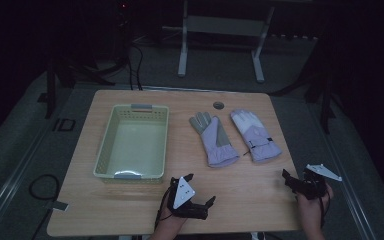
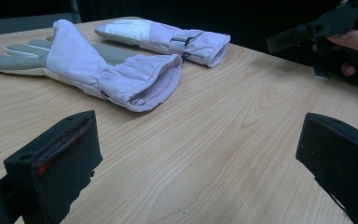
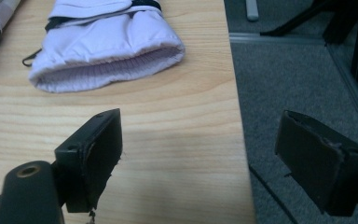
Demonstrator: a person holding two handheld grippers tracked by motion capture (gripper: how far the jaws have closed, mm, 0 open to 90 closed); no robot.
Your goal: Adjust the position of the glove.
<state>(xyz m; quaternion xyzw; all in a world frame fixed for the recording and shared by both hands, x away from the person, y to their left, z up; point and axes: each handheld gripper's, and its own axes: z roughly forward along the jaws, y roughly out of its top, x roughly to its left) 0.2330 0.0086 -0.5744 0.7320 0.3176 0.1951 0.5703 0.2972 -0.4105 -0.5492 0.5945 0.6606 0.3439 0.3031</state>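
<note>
Two pale lilac gloves lie flat on the wooden table (image 1: pixel 130 210), cuffs toward me: one with a grey palm (image 1: pixel 215 140) and one with a white back and a strap (image 1: pixel 256 135). My left gripper (image 1: pixel 201 188) rests near the front edge, open and empty, aimed at the grey-palmed glove (image 2: pixel 107 70); the strapped glove (image 2: pixel 168 39) lies beyond it. My right gripper (image 1: pixel 296 176) hovers at the table's front right corner, open with nothing between its jaws, just short of the strapped glove's cuff (image 3: pixel 107 51). From the left gripper view, the right gripper (image 2: pixel 307 32) is in a hand at the upper right.
A pale green slotted basket (image 1: pixel 105 145) stands at the table's left, nothing inside it. A round cable hole (image 1: pixel 218 105) sits at the far edge. The table's right edge drops to grey floor (image 3: pixel 298 79). A white frame (image 1: pixel 182 50) stands behind; cables (image 1: pixel 42 187) lie on the floor at the left.
</note>
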